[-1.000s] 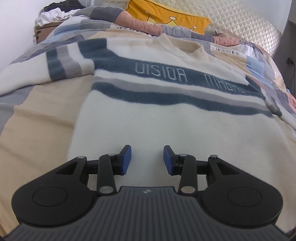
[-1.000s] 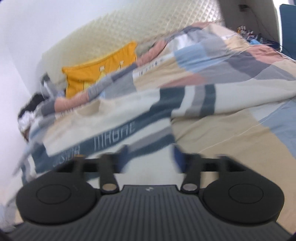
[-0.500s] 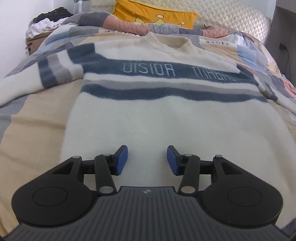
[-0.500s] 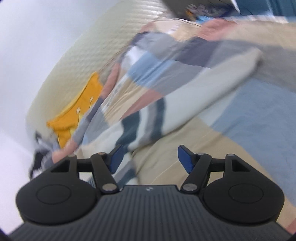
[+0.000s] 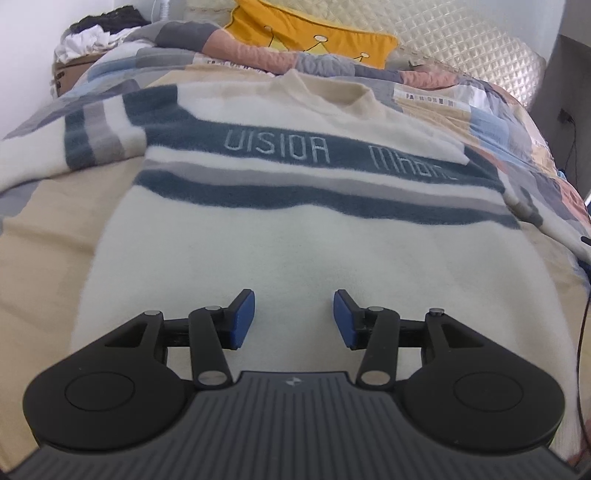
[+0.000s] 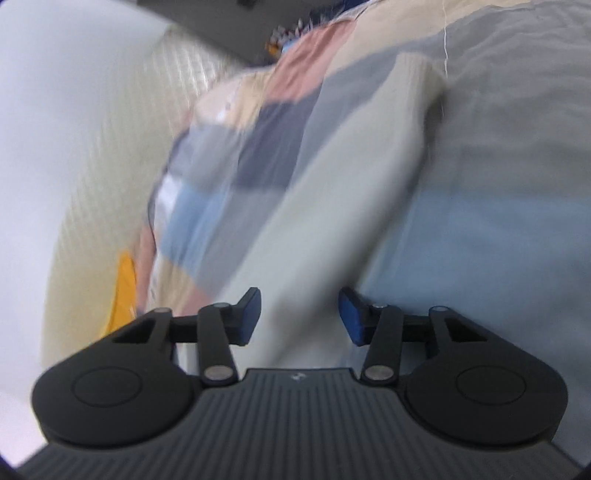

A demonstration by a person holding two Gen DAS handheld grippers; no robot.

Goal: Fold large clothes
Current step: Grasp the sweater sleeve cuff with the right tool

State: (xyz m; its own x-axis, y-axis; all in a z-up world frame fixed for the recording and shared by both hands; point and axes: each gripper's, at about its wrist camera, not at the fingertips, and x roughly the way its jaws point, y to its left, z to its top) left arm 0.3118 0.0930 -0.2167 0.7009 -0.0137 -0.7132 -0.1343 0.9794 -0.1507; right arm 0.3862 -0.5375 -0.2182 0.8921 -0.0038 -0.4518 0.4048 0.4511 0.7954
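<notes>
**Sweater spread flat, both grippers empty above it**

Bed (image 5: 44,236) fills my left camera, covered by a patchwork quilt (image 5: 491,122) in beige, blue, grey and pink blocks. A cream padded headboard (image 5: 461,40) runs along the far side, and a yellow pillow (image 5: 314,33) leans against it. Far left, a heap of dark and white clothes (image 5: 96,31) sits on a cardboard box beside the bed.

The sweater (image 5: 295,236) lies face up across the quilt, hem near me and collar far, towards the pillow. It is cream with dark blue and grey bands across the chest and pale lettering in the upper blue band. One sleeve (image 5: 55,147) stretches out to the left, carrying the same bands. The other sleeve runs off to the right.

My left gripper (image 5: 293,319) hangs over the sweater's near, plain cream part, about mid-width. Its jaws have just been opening; they stand apart now, with nothing pinched between the blue pads (image 5: 243,317).

My right camera is blurred and rolled over. It shows the cream right sleeve (image 6: 351,206) lying on the quilt, with its cuff at the far end. The right gripper (image 6: 299,317) sits over that sleeve's near stretch. Its jaws have just been closing, yet a clear gap remains and the fabric lies under them, not gripped.
</notes>
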